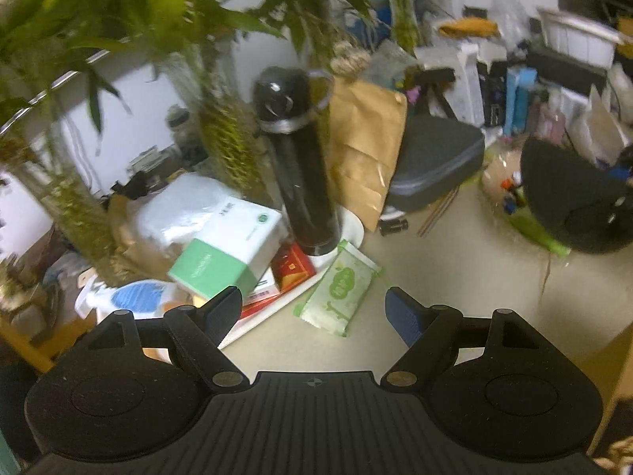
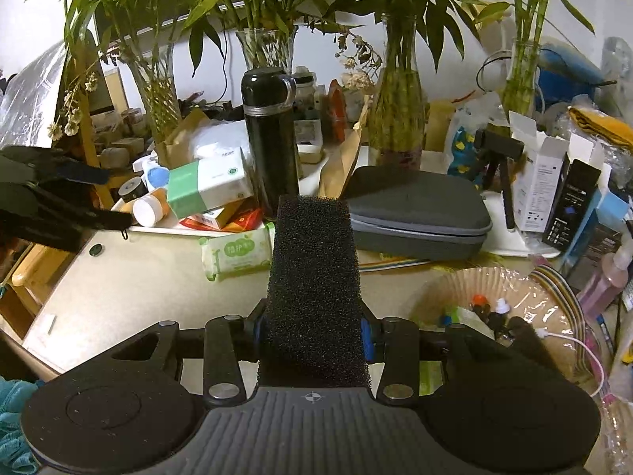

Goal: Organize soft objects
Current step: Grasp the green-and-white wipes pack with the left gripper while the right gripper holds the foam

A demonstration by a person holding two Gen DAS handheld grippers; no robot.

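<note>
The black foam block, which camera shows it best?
The right wrist view. There the black foam block fills the middle of the picture, sharp, clamped between the right gripper pads, its coarse open pores plain. In the left wrist view I cannot make it out: only the right gripper's dark, blurred body shows at the right edge.

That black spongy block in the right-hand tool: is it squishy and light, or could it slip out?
The black foam block looks open-pored, so it is probably very light and springy. The right gripper pinches it near its lower end, and it stands straight, so it seems firm enough not to flop. Its rough surface likely resists slipping.
</note>
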